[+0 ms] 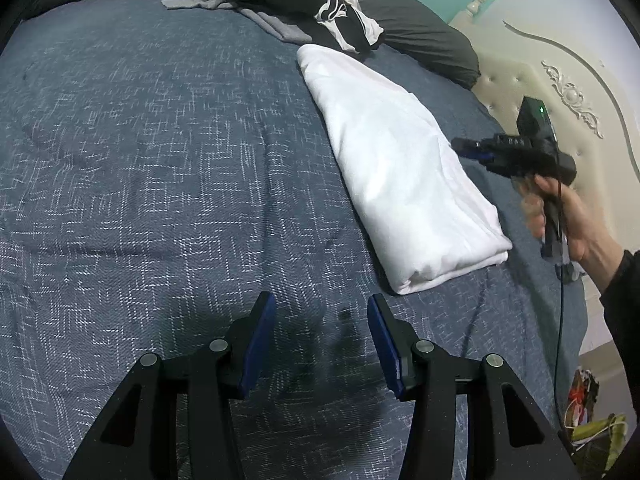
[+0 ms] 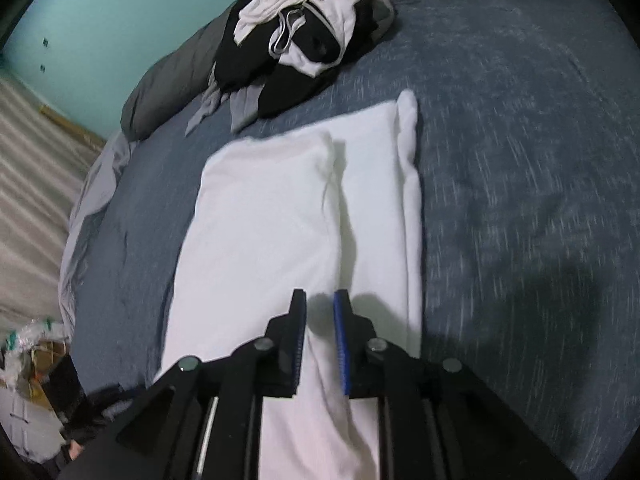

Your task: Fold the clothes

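The left gripper point(image 1: 320, 344) hangs over the bare blue woven bedspread point(image 1: 160, 160), jaws standing moderately wide with nothing between them. To its right lies the long white folded garment point(image 1: 400, 168), flat on the bed, reduced to a narrow strip. The right gripper point(image 2: 320, 340) hovers above the near end of this garment, jaws set narrow with a small gap; no cloth is pinched. Beyond, near the dark grey pillow point(image 1: 424, 44), sits a heap of black, white and grey unfolded clothes point(image 2: 304, 40). Judged step: between folds. The next move calls for gripping one end of the strip and folding it across.
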Action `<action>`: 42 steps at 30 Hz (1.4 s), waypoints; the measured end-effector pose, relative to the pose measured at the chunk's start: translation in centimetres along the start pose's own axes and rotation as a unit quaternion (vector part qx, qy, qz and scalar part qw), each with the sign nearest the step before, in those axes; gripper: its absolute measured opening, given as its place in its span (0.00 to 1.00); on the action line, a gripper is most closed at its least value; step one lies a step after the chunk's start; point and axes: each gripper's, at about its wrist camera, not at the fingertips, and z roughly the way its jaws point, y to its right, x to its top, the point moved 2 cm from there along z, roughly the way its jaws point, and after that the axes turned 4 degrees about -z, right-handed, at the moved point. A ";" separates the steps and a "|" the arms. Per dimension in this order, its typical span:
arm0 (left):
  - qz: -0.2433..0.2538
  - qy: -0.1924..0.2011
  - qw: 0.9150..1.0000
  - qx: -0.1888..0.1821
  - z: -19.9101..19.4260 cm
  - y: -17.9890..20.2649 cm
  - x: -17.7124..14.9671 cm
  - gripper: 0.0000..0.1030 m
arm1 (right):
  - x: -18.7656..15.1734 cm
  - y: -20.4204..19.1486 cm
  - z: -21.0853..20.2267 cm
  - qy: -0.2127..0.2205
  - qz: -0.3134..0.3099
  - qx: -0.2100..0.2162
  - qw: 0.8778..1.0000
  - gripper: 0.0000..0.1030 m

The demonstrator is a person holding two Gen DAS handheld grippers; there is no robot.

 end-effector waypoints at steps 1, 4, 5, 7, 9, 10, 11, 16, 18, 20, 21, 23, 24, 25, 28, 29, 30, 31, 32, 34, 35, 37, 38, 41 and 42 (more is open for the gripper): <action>0.001 0.000 1.000 0.000 0.0 0.1 0.0 0.50 | -0.4 0.0 0.0 -0.002 -0.002 0.003 1.000 0.13; 0.003 0.001 1.000 -0.001 -0.1 0.2 -0.1 0.50 | -1.3 -0.3 0.1 -0.005 -0.009 0.016 1.000 0.13; 0.003 0.001 1.000 -0.001 -0.1 0.2 -0.1 0.50 | -1.5 -0.4 0.2 -0.006 -0.015 0.016 1.000 0.13; 0.003 0.000 1.000 -0.001 -0.1 0.2 -0.1 0.50 | -1.7 -0.7 0.4 -0.007 -0.019 0.020 1.000 0.09; 0.002 -0.002 1.000 0.000 0.2 0.2 -0.3 0.50 | -1.8 -0.9 0.4 -0.006 -0.023 0.017 1.000 0.04; 0.002 -0.003 1.000 0.000 0.2 0.2 -0.3 0.50 | -1.8 -0.9 0.2 -0.002 -0.026 0.016 1.000 0.04; 0.002 -0.004 1.000 0.000 0.3 0.2 -0.4 0.50 | -1.8 -0.6 -0.2 0.005 -0.024 0.013 1.000 0.03; 0.004 -0.001 1.000 -0.001 0.1 0.3 -0.3 0.50 | -1.9 1.2 -1.2 0.023 0.006 0.016 1.000 0.03; 0.002 -0.001 1.000 0.000 0.1 0.2 -0.4 0.50 | -2.0 1.3 -1.0 0.021 0.009 0.025 0.999 0.03; 0.002 -0.001 1.000 0.000 0.1 0.2 -0.3 0.50 | -2.1 1.3 -1.3 0.029 0.014 0.026 0.999 0.05; 0.002 -0.001 1.000 0.000 0.1 0.2 -0.4 0.50 | -2.2 1.4 -1.5 0.029 0.021 0.030 0.999 0.05; 0.002 -0.001 1.000 -0.001 0.1 0.3 -0.4 0.50 | -2.6 1.5 -1.8 0.026 0.030 0.037 0.999 0.10; 0.002 -0.001 1.000 -0.001 0.1 0.3 -0.3 0.50 | -2.9 1.5 -2.0 0.023 0.027 0.034 0.999 0.13; 0.002 -0.001 1.000 -0.002 0.1 0.3 -0.3 0.50 | -3.2 1.5 -2.2 0.019 0.026 0.034 0.999 0.20; 0.002 -0.001 1.000 -0.003 0.1 0.4 -0.3 0.50 | -4.4 1.1 -2.4 0.006 0.018 0.045 0.999 0.22; 0.002 -0.002 1.000 -0.003 0.1 0.4 -0.3 0.50 | -4.8 0.9 -2.4 0.001 0.011 0.040 0.999 0.22; 0.002 -0.002 1.000 -0.003 0.1 0.4 -0.3 0.50 | -5.3 0.8 -2.3 -0.004 0.003 0.034 0.999 0.22; 0.002 -0.002 1.000 -0.004 0.2 0.5 -0.3 0.50 | -5.7 0.9 -2.1 -0.008 0.002 0.032 0.999 0.22; 0.003 -0.002 1.000 -0.004 0.1 0.6 -0.3 0.50 | -6.1 1.0 -2.0 -0.012 0.001 0.030 0.999 0.22; 0.005 -0.002 1.000 -0.004 0.1 0.7 -0.3 0.50 | -6.5 1.2 -1.9 -0.013 0.003 0.028 1.000 0.16; 0.006 -0.002 1.000 -0.004 0.1 0.8 -0.2 0.50 | -6.7 1.3 -1.9 -0.010 0.004 0.032 0.999 0.07; 0.007 -0.002 1.000 -0.005 0.1 0.9 -0.2 0.50 | -6.8 1.2 -2.3 -0.005 -0.003 0.029 1.000 0.06; 0.007 -0.003 1.000 -0.005 0.1 0.9 -0.3 0.50 | -6.8 1.2 -2.5 -0.003 -0.005 0.027 1.000 0.06; 0.007 -0.005 1.000 -0.004 0.4 1.0 -0.3 0.50 | -6.7 1.7 -3.2 0.003 -0.003 0.022 1.000 0.06; 0.008 -0.005 1.000 -0.004 0.4 1.0 -0.3 0.50 | -6.7 2.2 -3.2 0.003 0.002 0.020 1.000 0.06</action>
